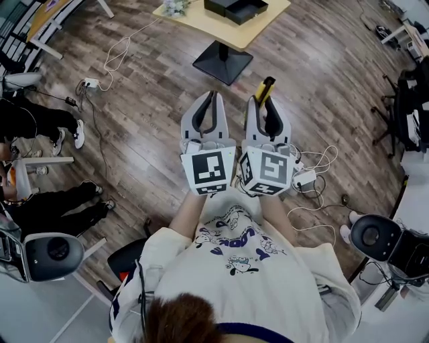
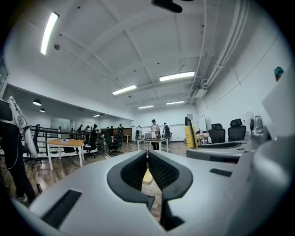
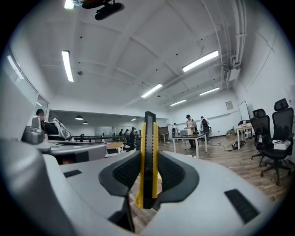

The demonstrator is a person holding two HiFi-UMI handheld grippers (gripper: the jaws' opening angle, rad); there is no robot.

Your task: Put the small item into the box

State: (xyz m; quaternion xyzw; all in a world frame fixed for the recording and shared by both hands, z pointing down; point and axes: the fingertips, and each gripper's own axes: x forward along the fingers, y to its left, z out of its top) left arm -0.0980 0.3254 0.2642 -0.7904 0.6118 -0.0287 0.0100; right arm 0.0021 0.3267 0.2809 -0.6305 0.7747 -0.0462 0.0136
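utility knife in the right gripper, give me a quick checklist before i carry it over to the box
1. Utility knife clamped between the pads of the right gripper: ok
2. Knife upright, sticking out past the jaws: ok
3. Blade retracted: cannot tell
4. Left gripper shut with nothing in it: ok
5. Box in sight on the table ahead: ok
6. Box open to take the knife: cannot tell
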